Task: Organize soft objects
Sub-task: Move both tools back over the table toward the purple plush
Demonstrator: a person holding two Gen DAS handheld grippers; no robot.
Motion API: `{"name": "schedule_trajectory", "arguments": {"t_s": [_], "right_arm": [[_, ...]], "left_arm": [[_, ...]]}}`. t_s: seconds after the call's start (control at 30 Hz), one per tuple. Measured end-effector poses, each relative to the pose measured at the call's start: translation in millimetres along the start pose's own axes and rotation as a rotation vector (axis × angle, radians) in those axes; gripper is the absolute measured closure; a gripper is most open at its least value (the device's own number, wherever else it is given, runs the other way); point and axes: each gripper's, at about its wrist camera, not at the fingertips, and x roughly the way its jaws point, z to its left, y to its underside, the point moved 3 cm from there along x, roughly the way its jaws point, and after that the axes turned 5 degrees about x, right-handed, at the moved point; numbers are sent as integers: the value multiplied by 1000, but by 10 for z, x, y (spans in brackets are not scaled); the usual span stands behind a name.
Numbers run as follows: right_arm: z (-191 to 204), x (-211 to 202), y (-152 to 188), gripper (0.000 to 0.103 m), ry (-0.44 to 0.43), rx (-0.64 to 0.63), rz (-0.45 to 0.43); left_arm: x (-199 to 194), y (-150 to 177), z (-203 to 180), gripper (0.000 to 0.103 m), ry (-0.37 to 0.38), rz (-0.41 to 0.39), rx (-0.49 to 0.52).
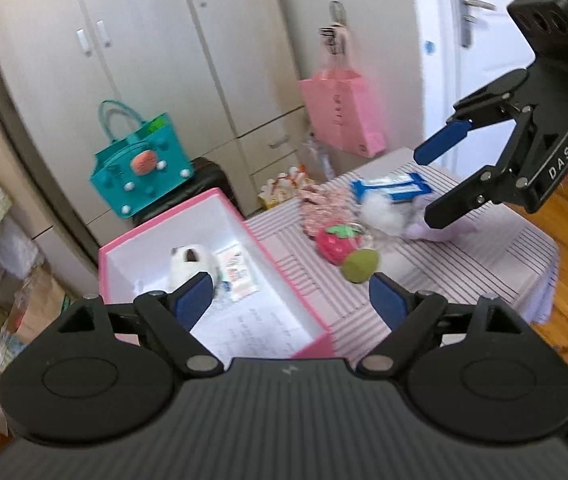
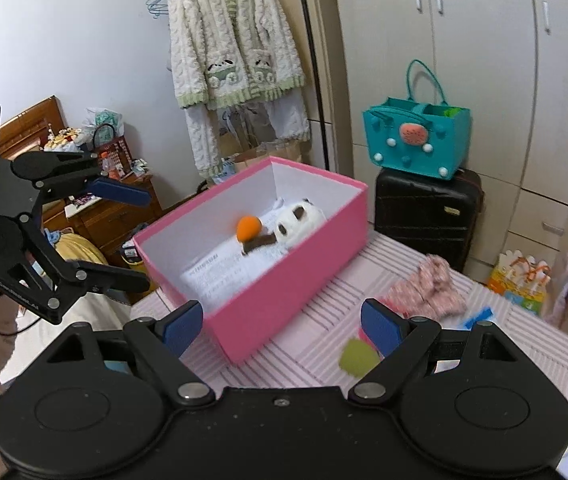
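A pink box (image 1: 284, 256) (image 2: 284, 280) stands open on the striped table (image 1: 464, 280). Inside lie a white panda plush (image 2: 300, 220) (image 1: 192, 264), an orange ball toy (image 2: 249, 227) and papers. On the table lie a red strawberry plush (image 1: 334, 242), a green soft piece (image 1: 360, 266) (image 2: 358, 358), a pink patterned cloth (image 2: 430, 288) (image 1: 320, 208), a white fluffy toy (image 1: 380, 210) and a lilac plush (image 1: 440, 228). My left gripper (image 1: 290, 300) (image 2: 136, 236) is open and empty above the box's near edge. My right gripper (image 2: 280, 326) (image 1: 430, 182) is open and empty over the table.
A teal bag (image 2: 416, 140) (image 1: 140, 164) sits on a black suitcase (image 2: 428, 208) behind the box. A pink paper bag (image 1: 342, 112) hangs on the wardrobe. A blue-white packet (image 1: 396, 188) lies on the table. A fluffy jacket (image 2: 232, 40) hangs on the wall.
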Motion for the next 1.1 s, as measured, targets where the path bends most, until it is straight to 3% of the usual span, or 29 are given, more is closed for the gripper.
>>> {"name": "schedule_trajectory", "arguments": {"t_s": [0.47,0.67,0.8,0.97,1.1], "right_arm": [[-198,-413,983,14,124,39,-12],[-395,-341,1236,14,167,61,24],[-601,-223,1361,14,202,111,46],[-779,-129,1503,14,261,80,-44],[-900,-27,1576,14,307,30,-98]], "left_arm": [[200,-20,-574,12,87,36,75],[337,-118,-620,12,96,4,26],[482,-175,-670,12,146,-22,-17],[759,-144,-706,12,156,-97,-121],[1032,-100,-805,12,192,-104,-145]]}}
